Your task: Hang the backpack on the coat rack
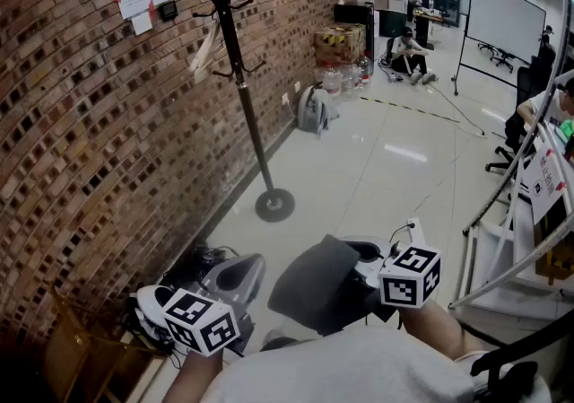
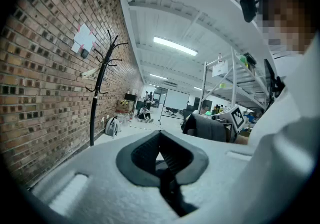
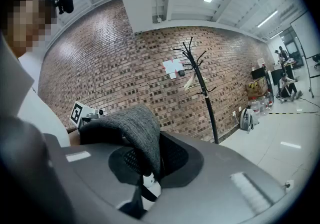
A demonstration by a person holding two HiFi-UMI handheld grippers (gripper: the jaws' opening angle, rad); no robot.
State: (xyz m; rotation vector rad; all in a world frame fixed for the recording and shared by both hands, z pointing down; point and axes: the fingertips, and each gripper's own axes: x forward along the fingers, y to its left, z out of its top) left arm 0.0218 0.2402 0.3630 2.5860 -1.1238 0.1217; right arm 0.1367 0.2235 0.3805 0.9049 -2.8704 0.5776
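Pale tiled floor (image 1: 395, 168) stretching before me, carrying coat rack (image 1: 240, 78) on round base; grey bag (image 1: 314, 109) leaning at brick wall (image 1: 90, 123), water bottles (image 1: 345, 78) standing beyond.

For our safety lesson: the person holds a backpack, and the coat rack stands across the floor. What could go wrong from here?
1. Only the right gripper is shut on a fold of the backpack; the left gripper is shut on nothing, so the fabric might slip out.
2. The coat rack is a thin pole on a small round base; a load on a hook might tip it.
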